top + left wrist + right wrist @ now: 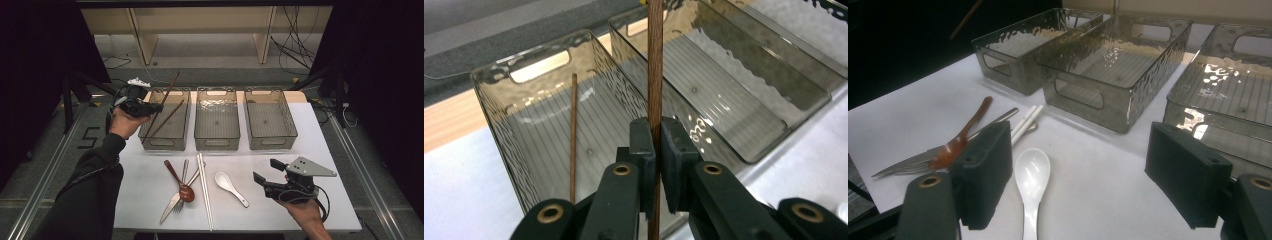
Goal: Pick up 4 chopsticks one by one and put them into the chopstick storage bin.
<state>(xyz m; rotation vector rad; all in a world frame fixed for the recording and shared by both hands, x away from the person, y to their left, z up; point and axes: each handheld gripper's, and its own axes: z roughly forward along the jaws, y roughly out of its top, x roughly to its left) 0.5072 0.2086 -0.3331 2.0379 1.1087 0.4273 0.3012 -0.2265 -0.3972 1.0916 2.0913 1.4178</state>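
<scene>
Sorting under way: the left gripper [655, 150], clamped on a dark brown wooden chopstick [655, 60], holds it over the clear plastic bin [165, 141] nearest the bench's far-left corner, where its twin [573, 135] lies. Next: lower, release. Right gripper [1078, 175] waits open.

Left claw [159, 107] clamped shut; right claw [266, 171] gapes wide.

Stood three bins abreast along the table's [334, 201] far half: left bin [148, 133], middle bin [216, 120], right bin [270, 119]. Lay one chopstick [167, 118] inside the left bin (a second chopstick [168, 92] slanting above it). Rested before the bins, left to right: spoon [178, 182], fork [182, 185], knife [172, 202], chopstick pair [204, 189], soup spoon [229, 186].
</scene>
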